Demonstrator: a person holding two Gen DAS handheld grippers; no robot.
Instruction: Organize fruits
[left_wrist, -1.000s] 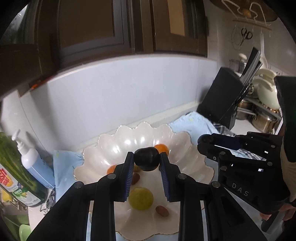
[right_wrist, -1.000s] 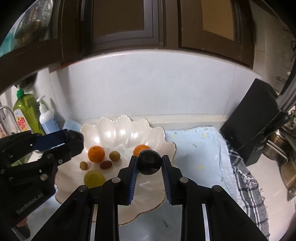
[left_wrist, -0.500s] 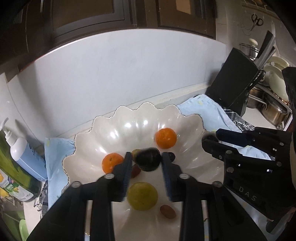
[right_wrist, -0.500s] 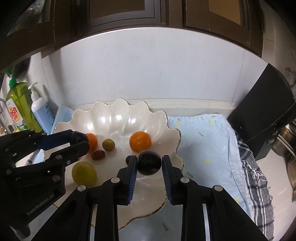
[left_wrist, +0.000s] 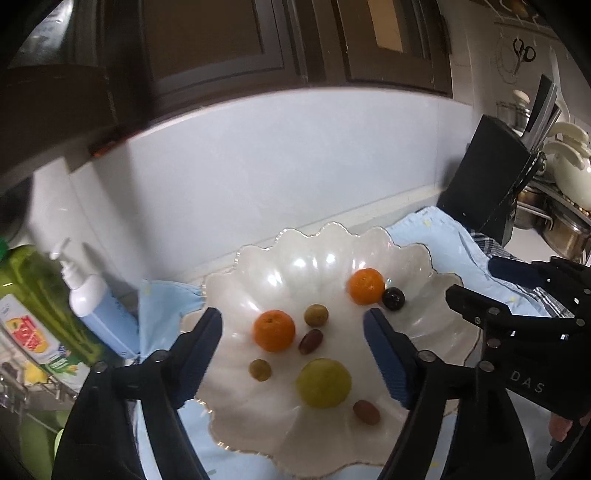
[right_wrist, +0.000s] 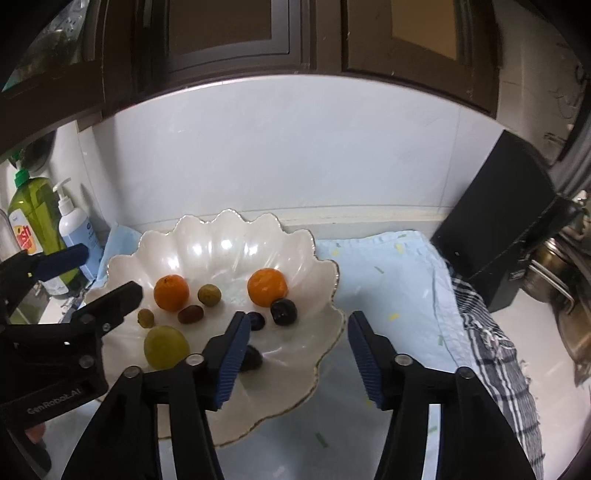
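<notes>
A light blue cloth covers the counter, and on it sits a wide, pearly white scalloped bowl holding all the fruit. Both grippers hover over the bowl: the left gripper has its blue-padded fingers spread wide with nothing between them, and the right gripper is likewise spread and empty.

In the bowl lie a large yellow-green round fruit, two oranges, two small olive-green fruits and two reddish-brown oval fruits.

The left wrist view shows one glossy dark plum touching the right-hand orange. The right wrist view adds two more dark fruits beside its left finger, one partly hidden by the pad; these do not show from the left. The left view alone shows the second reddish-brown fruit near the bowl's front edge.
</notes>
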